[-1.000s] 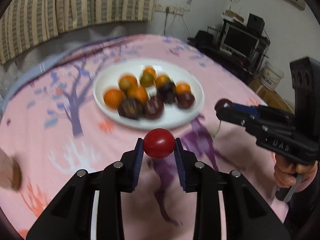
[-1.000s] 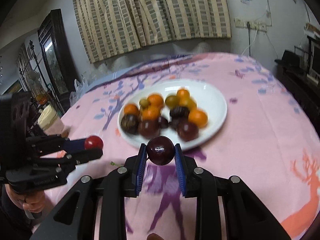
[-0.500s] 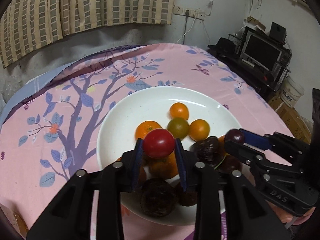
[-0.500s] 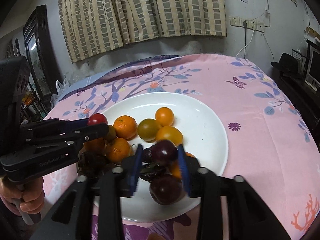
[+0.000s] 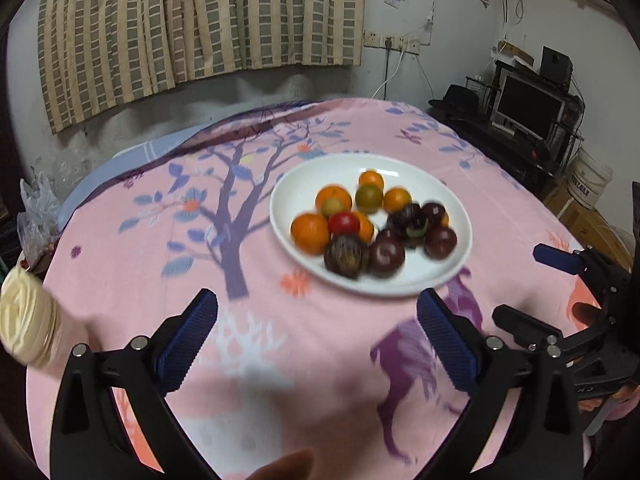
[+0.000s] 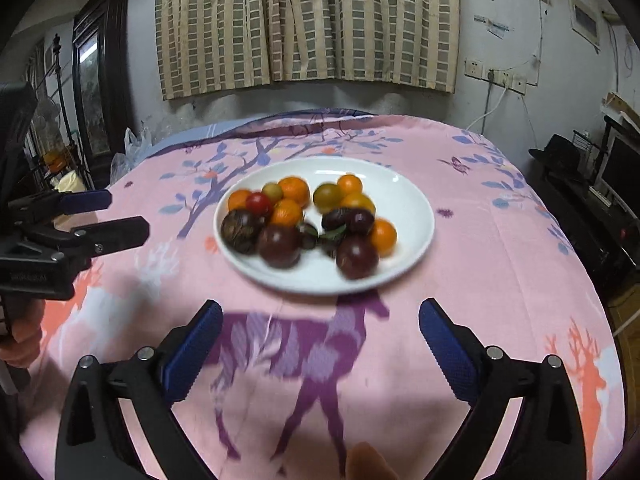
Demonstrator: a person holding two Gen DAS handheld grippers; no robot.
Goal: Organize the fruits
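Observation:
A white plate (image 5: 304,184) (image 6: 408,204) on the pink tablecloth holds several fruits: oranges, greenish ones, dark plums and a red tomato (image 5: 343,223) (image 6: 259,202). A dark plum (image 6: 359,220) lies in the pile. My left gripper (image 5: 318,332) is open and empty, back from the plate's near left; it shows at the left of the right wrist view (image 6: 108,216). My right gripper (image 6: 320,338) is open and empty, near the plate's front edge; it shows at the right of the left wrist view (image 5: 532,284).
A pale jar lid (image 5: 24,316) sits at the table's left edge. Striped curtains (image 6: 304,20) hang behind. A monitor and shelves (image 5: 528,104) stand to the right, a dark cabinet (image 6: 96,80) to the left.
Both grippers have opened and pulled back from the plate. The red tomato and the dark plum they held now lie among the fruits on the plate.

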